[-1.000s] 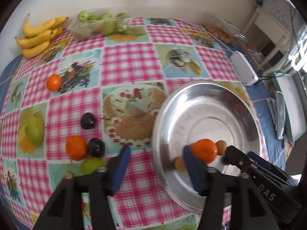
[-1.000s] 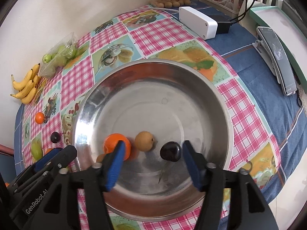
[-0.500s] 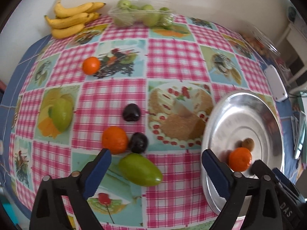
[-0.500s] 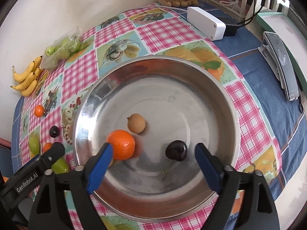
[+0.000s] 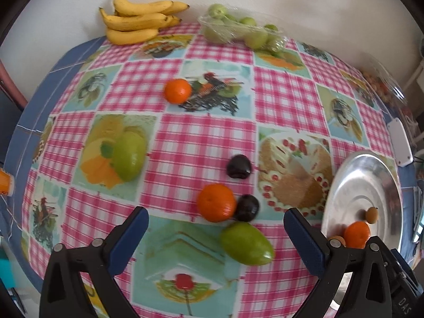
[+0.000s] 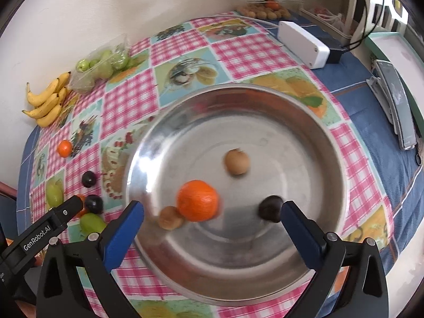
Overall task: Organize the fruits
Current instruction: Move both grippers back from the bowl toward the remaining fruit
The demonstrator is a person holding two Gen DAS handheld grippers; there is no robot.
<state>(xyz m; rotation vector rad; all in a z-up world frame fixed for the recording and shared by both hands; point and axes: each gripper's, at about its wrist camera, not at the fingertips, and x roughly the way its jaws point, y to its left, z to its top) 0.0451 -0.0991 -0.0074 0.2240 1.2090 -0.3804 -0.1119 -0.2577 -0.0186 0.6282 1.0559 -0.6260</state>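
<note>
My left gripper (image 5: 216,235) is open and empty above loose fruit on the checked tablecloth: an orange (image 5: 216,202), a dark plum (image 5: 247,208), a second plum (image 5: 238,166), a green mango (image 5: 246,243) and a far orange (image 5: 177,90). My right gripper (image 6: 212,228) is open and empty over the steel bowl (image 6: 304,122). The bowl holds an orange (image 6: 197,200), a dark plum (image 6: 270,208) and two small brown fruits (image 6: 236,161). The bowl also shows in the left wrist view (image 5: 371,182).
Bananas (image 5: 137,21) and a bag of green fruit (image 5: 238,30) lie at the far edge by the wall. Another green mango (image 5: 129,156) lies at the left. A white box (image 6: 303,43), a tray of small fruit (image 6: 265,10) and a grey device (image 6: 394,100) stand right of the bowl.
My left gripper opened and swung left from the bowl to over the loose fruit. My right gripper opened wide, leaving the plum in the bowl, and drew back a little.
</note>
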